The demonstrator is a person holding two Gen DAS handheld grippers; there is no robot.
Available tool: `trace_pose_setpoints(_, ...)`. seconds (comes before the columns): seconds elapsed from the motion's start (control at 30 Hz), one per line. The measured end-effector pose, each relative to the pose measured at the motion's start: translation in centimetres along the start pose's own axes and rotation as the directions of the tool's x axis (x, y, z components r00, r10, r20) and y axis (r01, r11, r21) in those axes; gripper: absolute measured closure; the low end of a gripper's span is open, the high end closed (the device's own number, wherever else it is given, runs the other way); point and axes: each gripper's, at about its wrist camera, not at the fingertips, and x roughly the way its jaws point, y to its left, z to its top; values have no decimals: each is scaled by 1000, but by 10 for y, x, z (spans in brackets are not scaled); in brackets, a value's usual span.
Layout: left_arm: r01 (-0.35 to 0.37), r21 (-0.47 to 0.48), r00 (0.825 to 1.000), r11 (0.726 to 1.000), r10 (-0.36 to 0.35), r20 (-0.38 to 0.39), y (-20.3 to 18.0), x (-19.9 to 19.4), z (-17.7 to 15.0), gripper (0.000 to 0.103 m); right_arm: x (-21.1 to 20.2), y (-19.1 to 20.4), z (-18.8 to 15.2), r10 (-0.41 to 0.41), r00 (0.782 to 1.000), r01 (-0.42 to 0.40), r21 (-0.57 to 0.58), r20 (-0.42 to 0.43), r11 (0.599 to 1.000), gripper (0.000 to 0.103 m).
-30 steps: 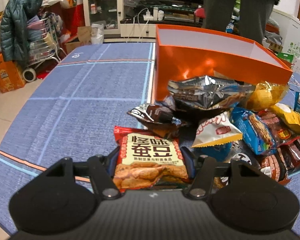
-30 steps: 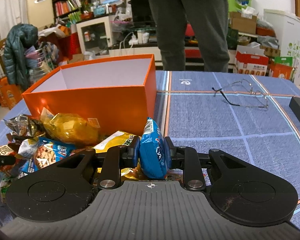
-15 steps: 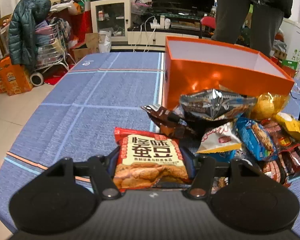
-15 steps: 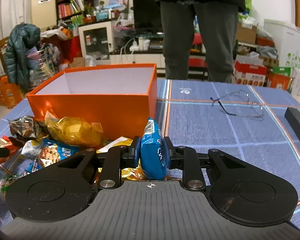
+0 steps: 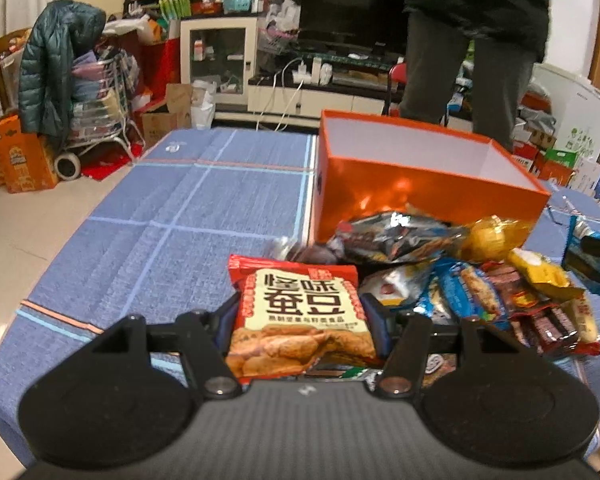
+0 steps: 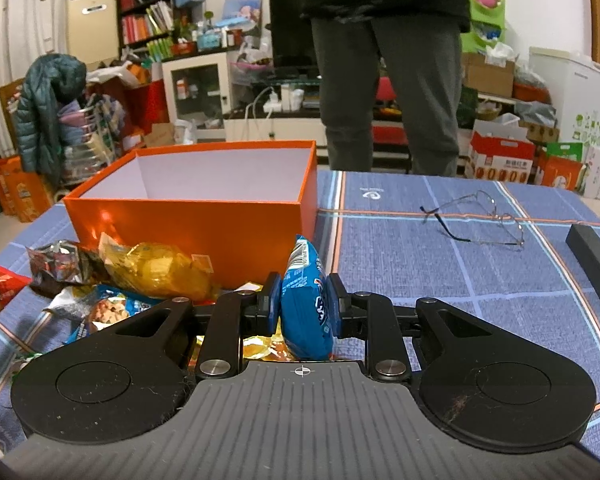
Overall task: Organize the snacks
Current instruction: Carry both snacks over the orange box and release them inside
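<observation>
Both tongs are loaded: the left gripper clamps a red packet, the right gripper a blue packet. The orange box sits at 11 o'clock, seemingly empty. Next: carry both over its rim and release.

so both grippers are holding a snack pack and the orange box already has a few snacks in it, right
Not quite. Both grippers do hold packs, the left gripper a red pack, the right gripper a blue pack, but the right wrist view shows only bare white walls inside the orange box.

Bystander (head beyond top edge)
</observation>
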Motion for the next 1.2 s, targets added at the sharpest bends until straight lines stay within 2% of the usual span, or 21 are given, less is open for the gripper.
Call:
trace_pose_setpoints(0.13, 5, 15, 999, 1000, -5, 43, -6, -15, 3, 43, -7, -3, 1, 7, 1000, -7, 8, 14, 1000, 100)
trace_pose_setpoints(0.27, -5, 69, 994, 998, -3, 114, -20, -28, 12, 43, -21, -6, 8, 24, 998, -25, 19, 50, 1000, 100)
trace_pose_setpoints(0.4, 38, 75, 992, 996, -47, 119, -33, -20, 35, 43, -29, 0, 32, 54, 992, -55, 13, 110, 998, 100)
trace_pose_setpoints(0.57, 81, 91, 986, 993, -93, 140, -58, 15, 81, 43, -6, 10, 65, 111, 986, -115, 26, 127, 993, 100)
trace_pose_setpoints(0.67, 104, 71, 985, 992, -113, 133, -72, 55, 114, 43, 25, 17, 83, 135, 985, -139, 34, 104, 990, 100)
trace_pose_setpoints(0.77, 87, 84, 991, 993, -95, 96, -86, 96, 137, 43, 64, 21, 98, 147, 987, -151, 70, 69, 986, 100)
trace_pose_setpoints(0.83, 111, 72, 992, 991, -115, 52, -88, 117, 146, 43, 86, 23, 105, 139, 989, -142, 80, 44, 987, 99)
trace_pose_setpoints(0.87, 116, 72, 992, 991, -118, 33, -89, 124, 148, 40, 97, 24, 109, 144, 989, -145, 85, 15, 986, 94)
trace_pose_setpoints(0.93, 102, 76, 993, 992, -106, 49, -87, 120, 149, 39, 105, 25, 114, 150, 989, -148, 102, -9, 984, 88)
trace_pose_setpoints(1.0, 105, 102, 989, 989, -115, 97, -85, 101, 148, 30, 91, 27, 117, 145, 989, -147, 82, 34, 986, 82)
trace_pose_setpoints(1.03, 108, 108, 986, 988, -121, 119, -82, 90, 146, 30, 80, 24, 117, 137, 989, -141, 74, 55, 987, 78)
trace_pose_setpoints(1.13, 120, 95, 981, 988, -133, 144, -68, 56, 133, 23, 38, 15, 109, 109, 988, -116, 62, 109, 991, 73)
trace_pose_setpoints(1.2, 120, 76, 979, 990, -131, 155, -54, 34, 116, 2, 7, 6, 94, 59, 990, -66, 49, 132, 997, 63)
